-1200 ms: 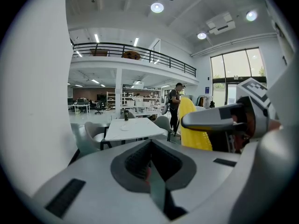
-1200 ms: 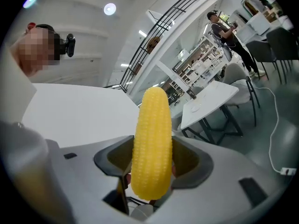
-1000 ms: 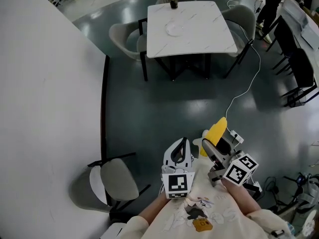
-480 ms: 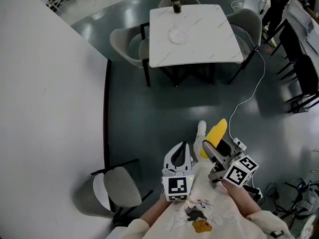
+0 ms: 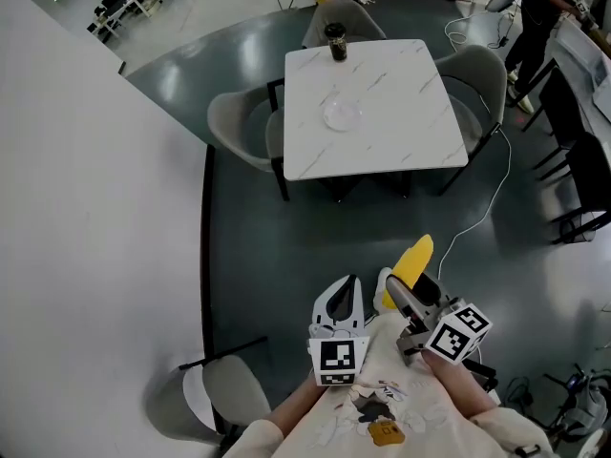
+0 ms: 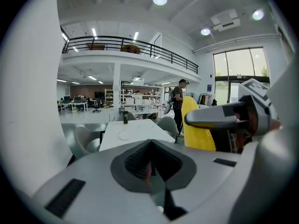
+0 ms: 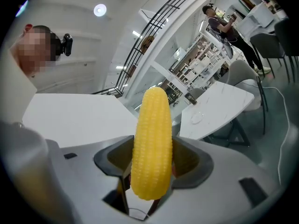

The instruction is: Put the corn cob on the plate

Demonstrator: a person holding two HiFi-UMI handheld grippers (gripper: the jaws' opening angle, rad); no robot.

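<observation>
Open hall, dark grey floor (image 5: pixel 277 246), a big white wall panel (image 5: pixel 86 208) along the left. The white marble table (image 5: pixel 401 132), with grey chairs around it, sits lower and larger in the head view than it did a second ago. The view has advanced toward it, so I judge the person is walking up to it.

On the table there is a clear plate (image 5: pixel 342 114) near the middle and a dark cup (image 5: pixel 335 41) at the far edge. Neither has shifted on the tabletop.

Both grippers are held close to the body, in the same pose as a second ago.
- The right gripper (image 5: pixel 405 292) pinches the corn cob (image 5: pixel 410 259) by its lower end. The cob stands up between the jaws, tip pointing toward the table, with no slip visible across the frames.
- The left gripper (image 5: pixel 341 301) has its jaws pressed together with nothing between them, beside the right one and apart from the cob.

Judgement: this is the transport phase. The cob is secured but well apart from the plate, with open floor between them. The rest of the approach, the reach over the near table edge and the release onto the plate are all not yet done.
</observation>
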